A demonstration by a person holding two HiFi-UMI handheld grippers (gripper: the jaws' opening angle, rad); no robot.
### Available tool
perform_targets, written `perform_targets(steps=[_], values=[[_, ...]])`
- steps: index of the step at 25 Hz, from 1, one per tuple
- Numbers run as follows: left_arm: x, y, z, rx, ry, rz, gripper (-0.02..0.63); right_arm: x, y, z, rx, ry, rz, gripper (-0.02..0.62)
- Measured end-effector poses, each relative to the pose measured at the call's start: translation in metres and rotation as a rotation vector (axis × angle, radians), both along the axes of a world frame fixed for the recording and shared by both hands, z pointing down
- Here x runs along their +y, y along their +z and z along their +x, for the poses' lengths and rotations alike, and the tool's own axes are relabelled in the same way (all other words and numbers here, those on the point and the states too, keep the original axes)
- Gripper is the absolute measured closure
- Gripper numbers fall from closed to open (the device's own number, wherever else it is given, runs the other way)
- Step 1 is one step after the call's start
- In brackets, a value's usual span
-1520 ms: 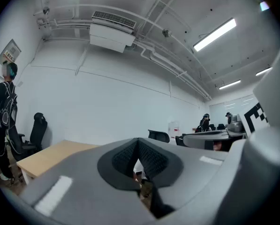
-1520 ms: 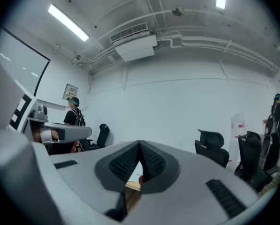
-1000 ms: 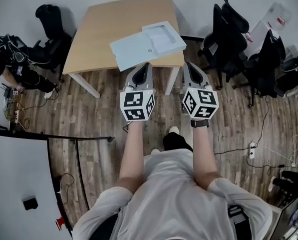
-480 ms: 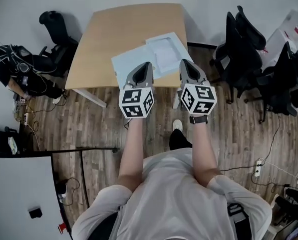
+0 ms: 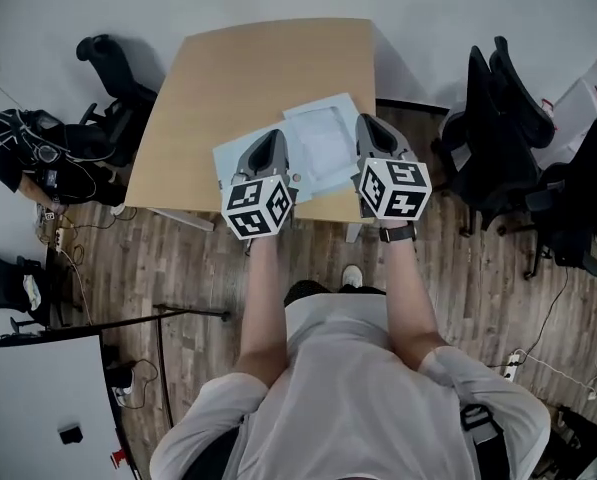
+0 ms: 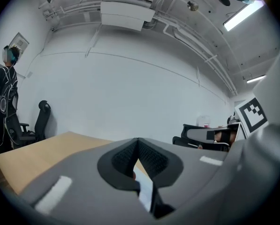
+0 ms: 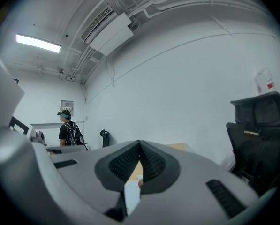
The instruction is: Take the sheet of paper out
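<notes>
Carried forward within the last second, from above the floor to the near edge of the table (image 5: 218, 78): left gripper (image 5: 271, 140) and right gripper (image 5: 368, 126), now over the pale folder (image 5: 230, 158), one at each side; both clenched on nothing, jaws pressed together in each gripper view; approach judged nearly done, grasp not begun. Sheet probably inside the folder; none lying loose; contents too flat and pale to make out; lighter panel (image 5: 323, 143) between the grippers, perhaps an open flap. Jaws likely to need parting first.
</notes>
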State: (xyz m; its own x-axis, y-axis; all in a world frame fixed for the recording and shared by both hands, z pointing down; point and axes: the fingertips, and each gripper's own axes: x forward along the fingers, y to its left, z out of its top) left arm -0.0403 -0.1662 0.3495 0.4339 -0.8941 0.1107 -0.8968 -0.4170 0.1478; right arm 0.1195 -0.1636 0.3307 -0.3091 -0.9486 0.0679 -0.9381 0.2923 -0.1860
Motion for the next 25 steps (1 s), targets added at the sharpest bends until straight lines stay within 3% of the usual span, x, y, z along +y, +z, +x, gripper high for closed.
perform_targets(steps=[9, 18, 25], values=[[-0.048, 0.08, 0.008, -0.043, -0.001, -0.163, 0.598, -0.067, 0.079, -0.013, -0.024, -0.109, -0.155, 0.584], [-0.1, 0.161, -0.004, 0.007, -0.059, -0.326, 0.598, -0.109, 0.153, -0.045, 0.082, -0.213, -0.307, 0.584], [-0.124, 0.223, 0.001, 0.022, -0.033, -0.472, 0.597, -0.124, 0.208, -0.061, 0.131, -0.296, -0.452, 0.584]])
